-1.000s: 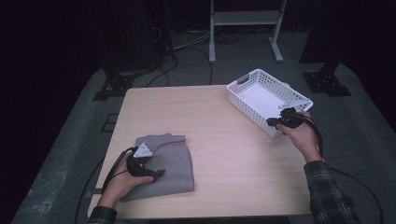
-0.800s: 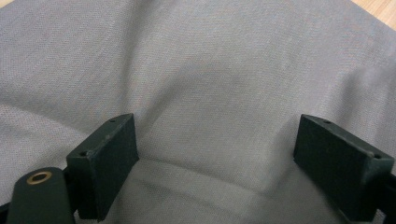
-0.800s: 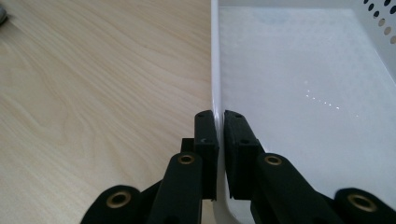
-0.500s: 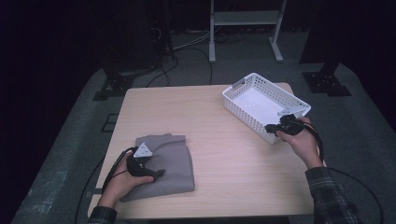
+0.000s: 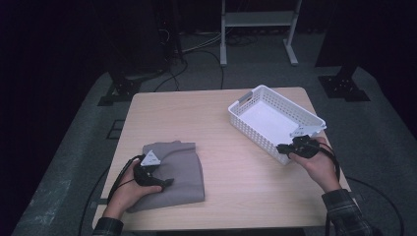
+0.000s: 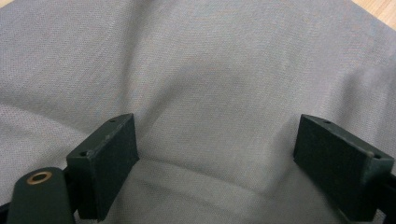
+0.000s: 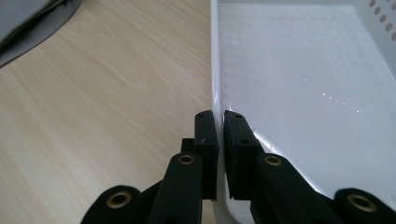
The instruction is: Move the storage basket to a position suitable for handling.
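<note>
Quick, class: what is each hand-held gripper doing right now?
Left hand-held gripper: open, resting on the grey cloth.
Right hand-held gripper: shut on the white basket's rim.

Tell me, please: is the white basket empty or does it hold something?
Empty. The white basket shows a bare white floor in the high view and the right gripper view, while the grey cloth lies folded on the table.

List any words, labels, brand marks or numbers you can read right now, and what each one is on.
None can be read.
Basket: plain white plastic, no label on its rim or walls.
Folded grey cloth: no tag or print showing.
Table: bare wood grain, no markings.
Grey three-cornered plate on the left tool: small dark dots, too small to tell whether they are writing.
</note>
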